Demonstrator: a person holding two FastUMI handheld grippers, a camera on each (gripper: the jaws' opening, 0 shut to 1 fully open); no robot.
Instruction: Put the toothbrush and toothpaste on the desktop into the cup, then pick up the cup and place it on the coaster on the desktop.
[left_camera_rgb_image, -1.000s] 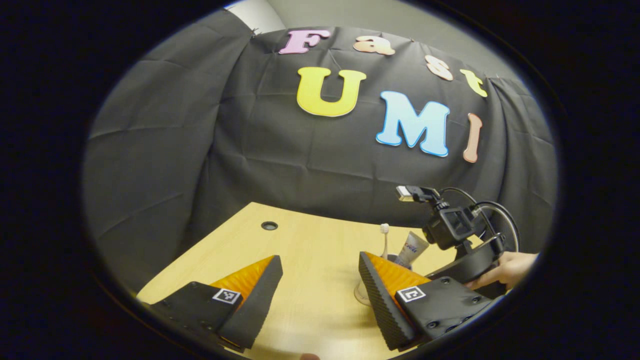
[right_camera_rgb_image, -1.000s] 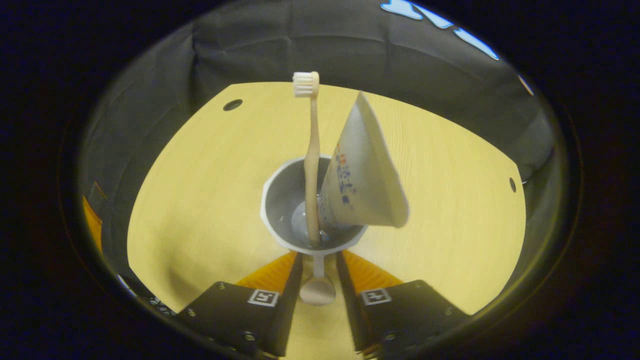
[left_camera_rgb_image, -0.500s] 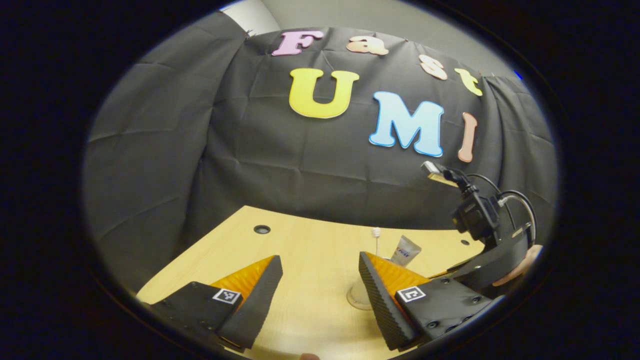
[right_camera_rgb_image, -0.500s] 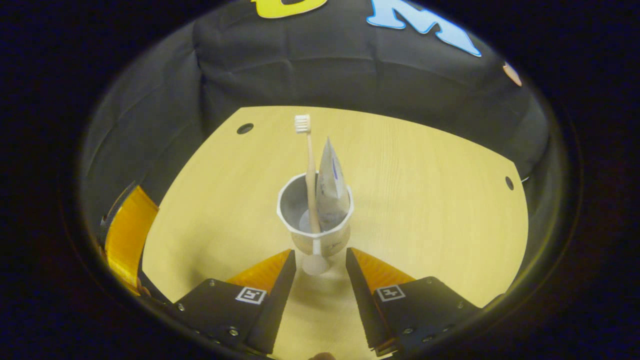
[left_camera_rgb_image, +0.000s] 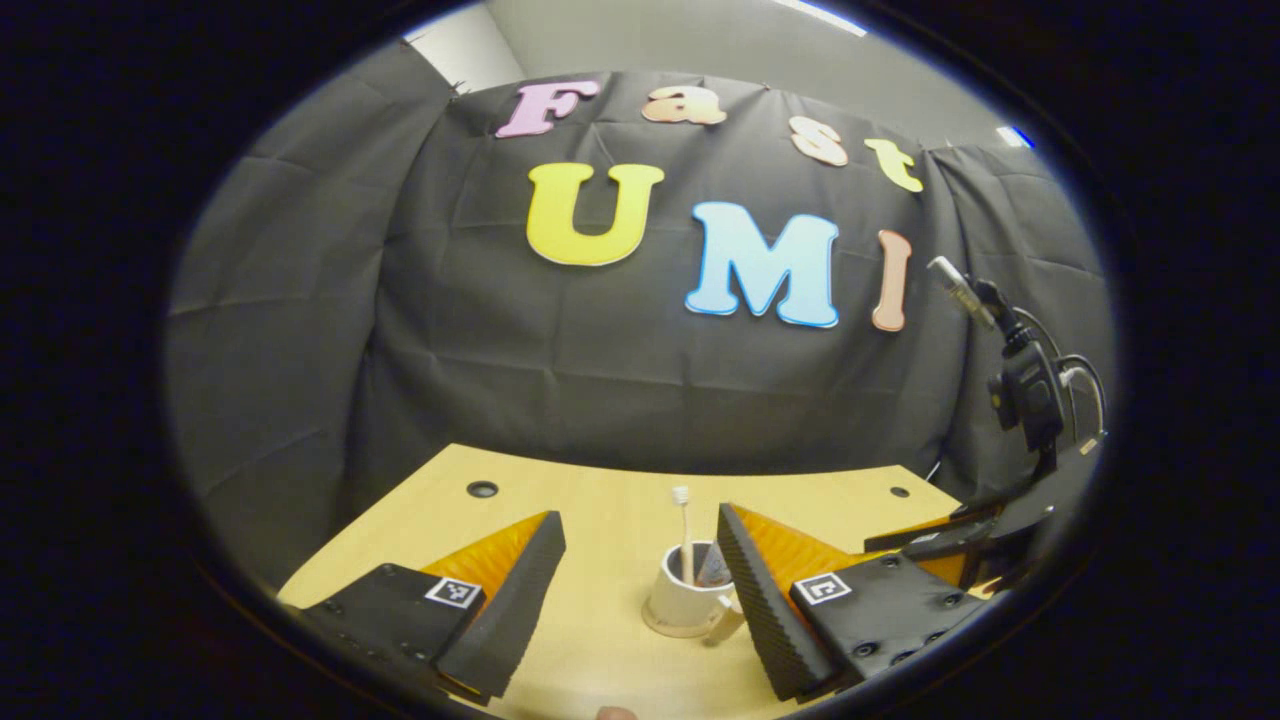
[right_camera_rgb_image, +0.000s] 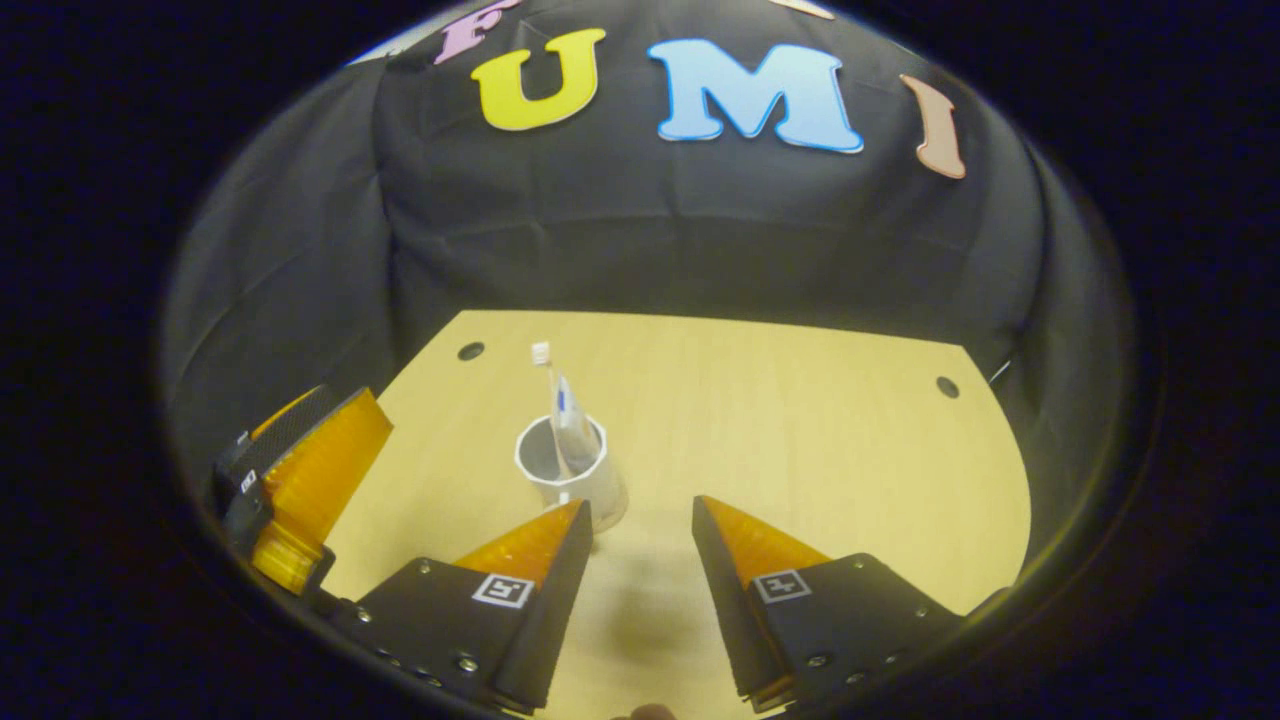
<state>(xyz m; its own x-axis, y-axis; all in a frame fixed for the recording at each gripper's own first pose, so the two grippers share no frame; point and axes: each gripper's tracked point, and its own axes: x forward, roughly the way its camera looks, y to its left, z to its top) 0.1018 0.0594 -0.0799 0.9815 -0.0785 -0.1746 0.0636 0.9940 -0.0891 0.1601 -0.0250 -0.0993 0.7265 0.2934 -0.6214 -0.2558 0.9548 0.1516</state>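
Cup (right_camera_rgb_image: 566, 472) stands upright on the wooden desktop (right_camera_rgb_image: 800, 430), left of centre in the right gripper view, just beyond that gripper's left finger. Toothbrush (right_camera_rgb_image: 545, 385) is in the cup, bristle head up, leaning slightly away. Toothpaste tube (right_camera_rgb_image: 568, 430) sits in the cup right beside the brush, touching or nearly so; can't tell which.

Right gripper (right_camera_rgb_image: 640, 545): jaws apart, nothing between them, just bare desktop. Cup is off to the left of the gap and not touched by either finger.

Left gripper (left_camera_rgb_image: 640, 570): jaws wide apart, holding nothing. In the left gripper view the cup (left_camera_rgb_image: 690, 600) appears through the gap, close to the right finger, which hides part of it. Toothbrush (left_camera_rgb_image: 683, 530) sticks up out of the rim; the toothpaste tube (left_camera_rgb_image: 712, 568) is mostly hidden behind that finger. A flat disc-like base shows under the cup, wider than the cup foot; looks like the coaster (left_camera_rgb_image: 662, 628), but too small to confirm.

The right gripper (left_camera_rgb_image: 950, 530) is also seen at the far right edge of the left gripper view, with its camera mount and cables above it, clear of the cup. The left gripper's finger (right_camera_rgb_image: 310, 470) shows at the left edge of the right gripper view, well apart from the cup.

Two round cable holes in the desktop near the back edge, one on each side.
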